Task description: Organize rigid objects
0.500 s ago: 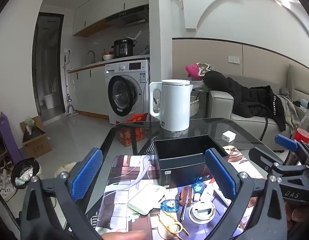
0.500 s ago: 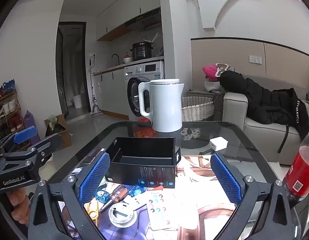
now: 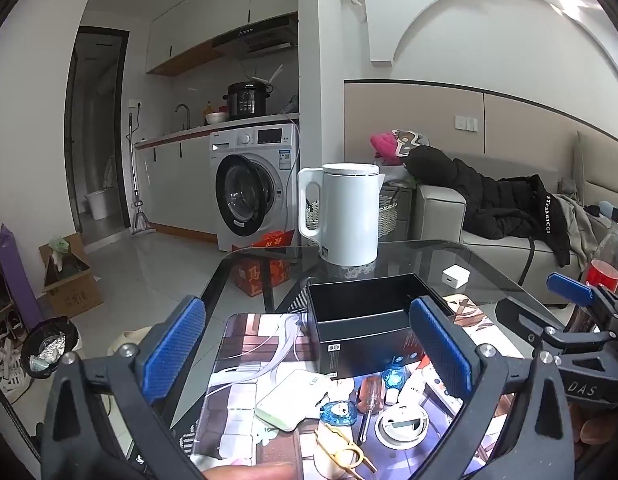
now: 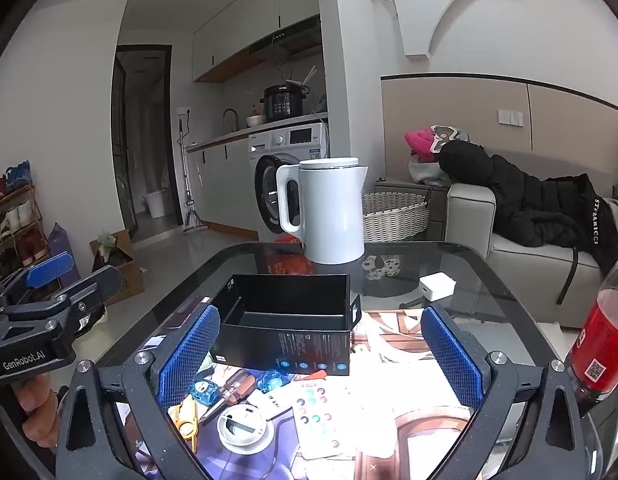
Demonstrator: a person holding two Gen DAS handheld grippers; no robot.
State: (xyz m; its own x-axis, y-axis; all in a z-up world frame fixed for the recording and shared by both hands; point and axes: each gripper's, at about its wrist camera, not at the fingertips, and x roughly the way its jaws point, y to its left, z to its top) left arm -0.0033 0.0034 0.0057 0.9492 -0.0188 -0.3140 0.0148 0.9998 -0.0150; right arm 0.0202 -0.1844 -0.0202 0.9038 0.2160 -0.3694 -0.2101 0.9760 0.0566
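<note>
An open black box [image 3: 361,320] [image 4: 287,328] stands empty on a printed mat on the glass table [image 4: 469,264]. In front of it lie small items: a pale green case [image 3: 289,400], blue clips [image 3: 340,411] [image 4: 203,390], a red-handled screwdriver [image 3: 367,398] [image 4: 233,392], a white round disc [image 3: 401,424] [image 4: 241,426], a gold clip [image 3: 345,446] and a white remote [image 4: 329,416]. My left gripper [image 3: 309,354] hovers open above them, nothing between its blue pads. My right gripper [image 4: 319,358] is open too, empty, over the remote and the box front.
A white kettle [image 3: 345,216] [image 4: 329,212] stands behind the box. A white charger [image 3: 455,276] [image 4: 437,286] lies on the glass to the right. A bottle of red drink [image 4: 597,356] stands at the right edge. Sofa, wicker basket and washing machine lie beyond.
</note>
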